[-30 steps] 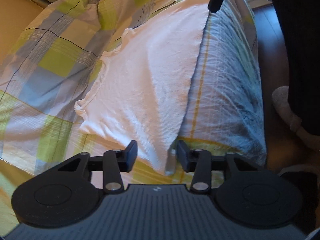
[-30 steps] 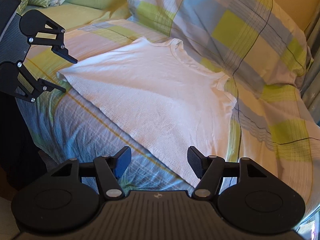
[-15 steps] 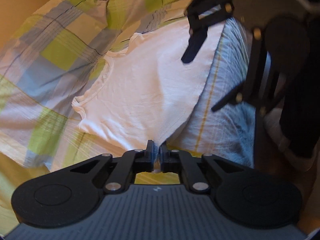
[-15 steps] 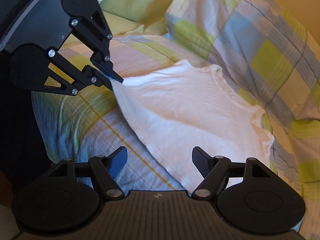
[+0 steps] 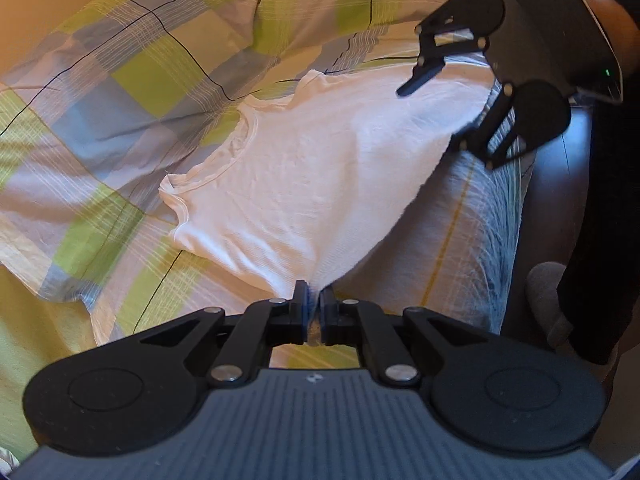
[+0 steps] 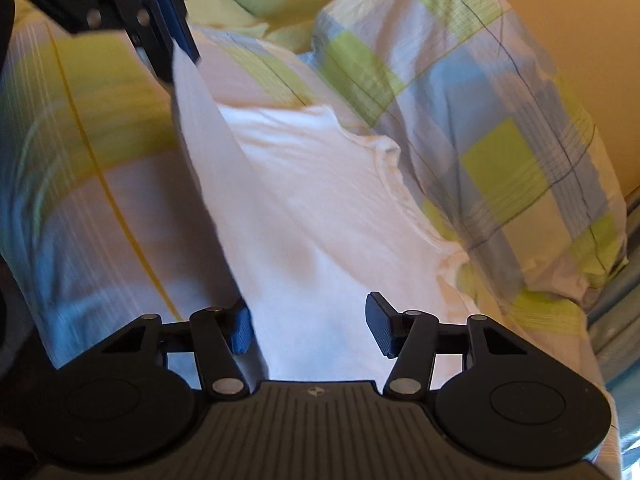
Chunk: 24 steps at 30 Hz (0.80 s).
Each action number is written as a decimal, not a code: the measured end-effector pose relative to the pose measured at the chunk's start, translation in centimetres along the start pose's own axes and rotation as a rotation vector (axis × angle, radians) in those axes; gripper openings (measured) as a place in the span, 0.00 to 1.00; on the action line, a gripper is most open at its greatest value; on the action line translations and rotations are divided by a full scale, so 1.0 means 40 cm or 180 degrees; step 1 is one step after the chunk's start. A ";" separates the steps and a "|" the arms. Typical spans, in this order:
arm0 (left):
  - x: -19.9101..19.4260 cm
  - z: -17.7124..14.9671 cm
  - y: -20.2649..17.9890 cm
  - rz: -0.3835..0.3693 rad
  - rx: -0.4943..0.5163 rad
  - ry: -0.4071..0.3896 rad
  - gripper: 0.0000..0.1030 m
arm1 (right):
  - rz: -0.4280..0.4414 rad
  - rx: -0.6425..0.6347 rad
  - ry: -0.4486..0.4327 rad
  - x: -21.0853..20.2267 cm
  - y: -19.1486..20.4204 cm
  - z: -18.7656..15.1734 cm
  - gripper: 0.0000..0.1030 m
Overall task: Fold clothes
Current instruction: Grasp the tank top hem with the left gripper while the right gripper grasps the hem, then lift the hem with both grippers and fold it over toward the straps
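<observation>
Gripping: left tongs clenched on the near hem corner of the white T-shirt, cloth pinched between the two pads.
Right tongs: jaws spread wide, released, with the other hem corner lying between them; in the left wrist view they hover over the shirt's far right edge, nothing held.
Location: shirt lies on the bed, spread over a striped blue and yellow sheet, its collar end resting against a checked green, blue and cream duvet.
Step in hand (judged): securing both hem corners for a fold; one corner is caught and raised, the other is bracketed but not yet pinched.
Next move (judged): right tongs need to close squarely on the hem, taking both layers of cloth, so that the two corners can travel together and the bottom edge stays taut and level.
Appearance: plain white, fine ribbed knit, short sleeves, round neck; mostly flat with light wrinkles.
Deformation: hem rises in a tented ridge toward the left tongs; cloth is thin and limp and will likely sag between the two grips.
Image quality: right wrist view is motion-blurred, so fine hem detail is unclear.
Surroundings: a person's dark-clothed leg stands right of the bed.
</observation>
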<state>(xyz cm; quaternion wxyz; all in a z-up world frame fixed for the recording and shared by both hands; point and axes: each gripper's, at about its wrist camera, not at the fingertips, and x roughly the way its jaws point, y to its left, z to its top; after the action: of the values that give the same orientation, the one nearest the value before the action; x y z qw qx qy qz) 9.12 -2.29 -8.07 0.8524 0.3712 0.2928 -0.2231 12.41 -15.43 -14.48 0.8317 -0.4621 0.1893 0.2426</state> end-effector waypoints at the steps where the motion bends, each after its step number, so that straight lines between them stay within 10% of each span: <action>1: 0.003 -0.002 -0.004 -0.0008 0.0008 0.0003 0.04 | -0.0069 -0.0054 0.0076 0.003 -0.018 -0.031 0.50; 7: 0.034 -0.008 -0.045 0.0038 0.0201 0.0066 0.04 | -0.0206 -0.0278 0.0265 0.014 -0.088 -0.138 0.48; 12: 0.068 -0.013 -0.086 0.0097 0.0361 0.0133 0.26 | 0.0114 -0.0097 0.0327 0.017 -0.099 -0.125 0.00; 24: 0.100 -0.009 -0.154 0.0293 0.1119 0.0032 0.25 | 0.0660 0.0800 0.0386 -0.016 -0.187 -0.087 0.00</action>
<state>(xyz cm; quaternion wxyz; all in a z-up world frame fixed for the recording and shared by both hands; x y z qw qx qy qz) 8.25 -6.54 -14.02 0.7823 0.5286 0.2363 -0.2298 15.92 -21.99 -10.82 0.8404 -0.3463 0.3147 0.2733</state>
